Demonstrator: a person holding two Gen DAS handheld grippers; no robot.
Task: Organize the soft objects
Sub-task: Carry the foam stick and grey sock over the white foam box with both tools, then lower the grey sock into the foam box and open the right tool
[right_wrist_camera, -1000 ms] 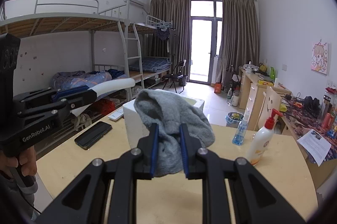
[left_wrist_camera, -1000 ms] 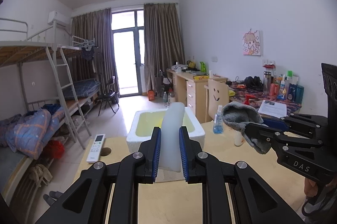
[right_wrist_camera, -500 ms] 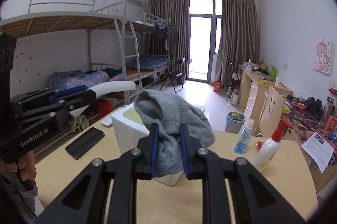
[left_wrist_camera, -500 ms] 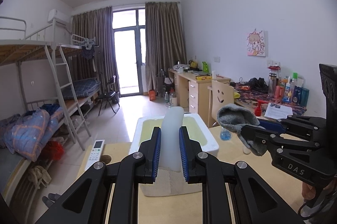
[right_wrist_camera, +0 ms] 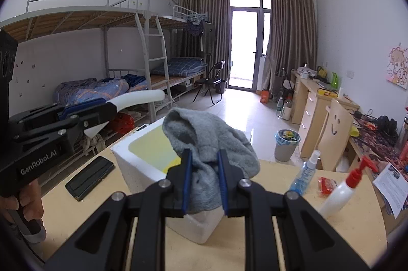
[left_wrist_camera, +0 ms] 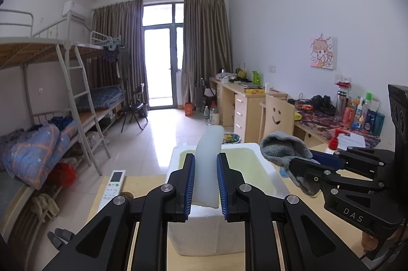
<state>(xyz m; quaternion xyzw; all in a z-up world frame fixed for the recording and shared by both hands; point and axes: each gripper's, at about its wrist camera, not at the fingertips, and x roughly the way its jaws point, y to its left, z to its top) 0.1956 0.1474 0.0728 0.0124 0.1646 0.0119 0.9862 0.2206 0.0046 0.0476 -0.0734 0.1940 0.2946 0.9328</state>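
Note:
My left gripper (left_wrist_camera: 206, 184) is shut on a white foam strip (left_wrist_camera: 208, 156) that curves up and forward, right over the near wall of the white foam box (left_wrist_camera: 204, 232) with its yellow-green inside. In the right wrist view that left gripper (right_wrist_camera: 112, 105) holds the white foam strip (right_wrist_camera: 139, 98) above the foam box (right_wrist_camera: 137, 170). My right gripper (right_wrist_camera: 204, 176) is shut on a bunched grey cloth (right_wrist_camera: 206, 141), close over the box's right side. In the left wrist view the right gripper (left_wrist_camera: 303, 166) and its grey cloth (left_wrist_camera: 283, 147) hang beside the box.
A remote control (left_wrist_camera: 112, 185) and a black phone (right_wrist_camera: 89, 178) lie left of the box. A blue spray bottle (right_wrist_camera: 304, 174), a red wrapper (right_wrist_camera: 326, 184) and a white pump bottle (right_wrist_camera: 341, 192) stand to its right. The wooden table (right_wrist_camera: 229, 245) ends just behind the box.
Both grippers have moved forward over the table with their loads, so the foam box now sits close under them. The grips look unchanged.

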